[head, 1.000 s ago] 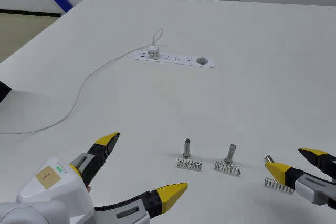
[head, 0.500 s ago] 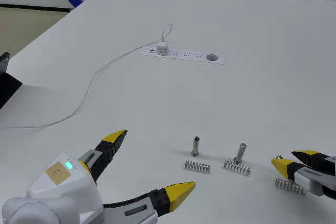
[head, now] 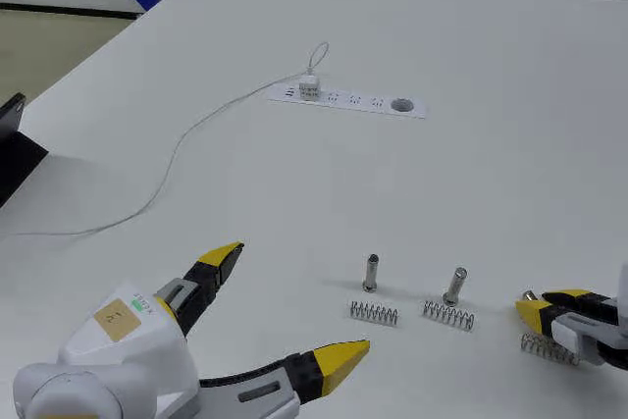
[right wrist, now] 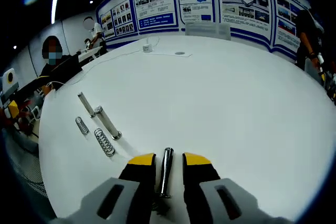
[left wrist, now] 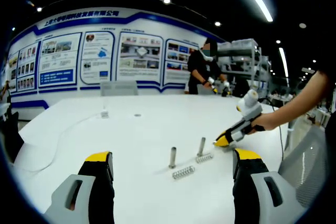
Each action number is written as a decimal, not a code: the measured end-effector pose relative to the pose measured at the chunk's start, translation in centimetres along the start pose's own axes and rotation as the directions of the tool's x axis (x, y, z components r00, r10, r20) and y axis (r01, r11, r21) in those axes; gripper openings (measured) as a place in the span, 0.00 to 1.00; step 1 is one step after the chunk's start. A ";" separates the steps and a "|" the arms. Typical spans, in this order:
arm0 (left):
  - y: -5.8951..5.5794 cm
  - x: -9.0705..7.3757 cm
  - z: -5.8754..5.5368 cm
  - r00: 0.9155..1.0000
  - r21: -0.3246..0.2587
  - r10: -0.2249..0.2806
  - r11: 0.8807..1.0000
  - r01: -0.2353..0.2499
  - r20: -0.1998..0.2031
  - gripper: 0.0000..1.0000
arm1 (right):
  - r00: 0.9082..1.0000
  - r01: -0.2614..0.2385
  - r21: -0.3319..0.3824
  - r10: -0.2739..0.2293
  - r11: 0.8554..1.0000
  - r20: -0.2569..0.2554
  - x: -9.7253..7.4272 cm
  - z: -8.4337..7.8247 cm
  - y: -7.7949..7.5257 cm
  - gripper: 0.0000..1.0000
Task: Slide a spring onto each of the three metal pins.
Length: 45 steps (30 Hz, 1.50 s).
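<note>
Two metal pins [head: 371,272] [head: 455,285] stand upright on the white table [head: 294,193], each with a spring [head: 375,313] [head: 448,316] lying in front of it. The third pin [right wrist: 166,170] stands between the yellow tips of my right gripper [right wrist: 169,162], which is shut on it low at the table's right front [head: 552,305]. Its spring [head: 545,348] lies just in front. My left gripper [head: 283,306] hovers at the front left, open and holding nothing. Beyond its jaws, the left gripper view shows two pins [left wrist: 172,157] and the right gripper [left wrist: 226,139].
A white power strip [head: 348,101] with a plug lies further back, and its cable [head: 167,169] trails left across the table. A dark object [head: 15,134] sits at the left edge. People stand beyond the table [left wrist: 202,66].
My right gripper's jaws have drawn in from wide apart to close around the third pin. The left gripper stays open and has hardly moved. The head camera has shifted slightly.
</note>
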<state>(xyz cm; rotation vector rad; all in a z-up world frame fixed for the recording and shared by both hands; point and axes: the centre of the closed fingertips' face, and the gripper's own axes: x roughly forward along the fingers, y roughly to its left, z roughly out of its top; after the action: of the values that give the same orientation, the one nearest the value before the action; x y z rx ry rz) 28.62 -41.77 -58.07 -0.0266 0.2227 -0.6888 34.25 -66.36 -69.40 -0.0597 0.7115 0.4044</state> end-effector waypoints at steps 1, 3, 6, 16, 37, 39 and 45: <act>0.0 0.0 0.0 1.000 0.001 0.000 1.000 0.000 -0.001 0.96 | 1.000 0.000 -0.001 0.000 1.000 -0.002 0.1 0.0 0.0 0.20; 0.0 0.0 0.0 1.000 -0.001 -0.001 1.000 0.001 -0.001 0.96 | 1.000 0.004 -0.007 -0.004 1.000 -0.006 0.1 0.0 -0.1 0.19; -0.1 0.0 -0.2 1.000 -0.003 -0.005 1.000 0.005 -0.009 0.96 | 1.000 0.008 -0.034 -0.008 0.999 -0.014 0.1 -0.1 -0.1 0.18; 0.0 0.0 -0.2 1.000 0.010 -0.005 1.000 0.005 -0.011 0.95 | 0.999 0.014 -0.075 -0.017 0.997 -0.045 0.5 0.0 -0.3 0.14; -0.2 0.1 -0.4 1.000 0.023 -0.011 1.000 0.012 -0.025 0.94 | 0.997 0.020 -0.063 -0.025 0.998 -0.075 0.9 0.1 -0.2 0.08; -0.2 0.1 -0.4 1.000 0.022 -0.011 1.000 0.012 -0.026 0.94 | 0.997 0.020 -0.052 -0.023 0.998 -0.075 0.9 0.1 -0.2 0.08; -0.4 0.1 -0.4 0.999 0.039 -0.013 0.999 0.015 -0.029 0.93 | 0.998 0.021 -0.029 -0.023 0.999 -0.064 0.8 0.0 -0.3 0.08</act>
<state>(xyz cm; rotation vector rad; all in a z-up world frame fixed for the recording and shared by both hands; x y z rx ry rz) 28.34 -42.11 -58.48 0.0188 0.2367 -0.7076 34.93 -66.31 -69.91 -0.1073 0.7685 0.3931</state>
